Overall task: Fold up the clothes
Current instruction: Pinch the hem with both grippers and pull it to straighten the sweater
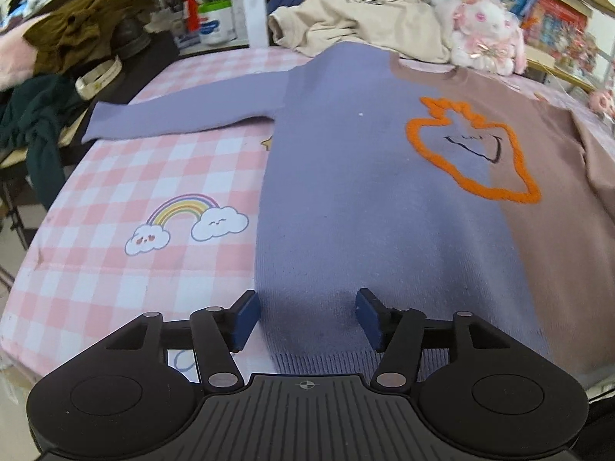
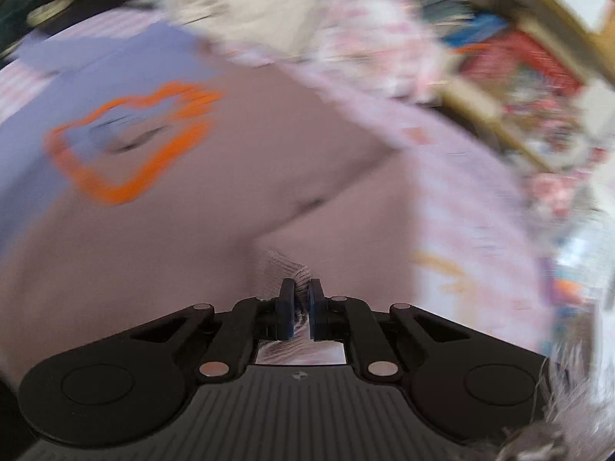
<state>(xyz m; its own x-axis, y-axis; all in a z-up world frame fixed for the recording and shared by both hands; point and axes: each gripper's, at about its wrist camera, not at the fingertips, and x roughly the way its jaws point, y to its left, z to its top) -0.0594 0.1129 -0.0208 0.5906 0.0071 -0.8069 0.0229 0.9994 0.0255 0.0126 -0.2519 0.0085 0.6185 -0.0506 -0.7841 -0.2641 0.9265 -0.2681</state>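
A sweater (image 1: 346,192), lilac on its left half and mauve on its right, lies face up on the pink checked cloth, with an orange outlined figure (image 1: 472,150) on the chest. Its lilac sleeve (image 1: 184,119) stretches out to the left. My left gripper (image 1: 307,317) stands open above the lilac hem, with nothing between its blue pads. In the blurred right wrist view, my right gripper (image 2: 301,307) is shut on the ribbed cuff (image 2: 284,267) of the mauve sleeve, which bends back over the sweater's mauve body (image 2: 192,230).
A beige garment (image 1: 365,19) and a white plush toy (image 1: 484,34) lie past the sweater's collar. Olive and dark green clothes (image 1: 57,77) are heaped at the left edge. Shelves with books and bottles line the back. Bare checked cloth (image 1: 134,199) with a rainbow print lies left of the sweater.
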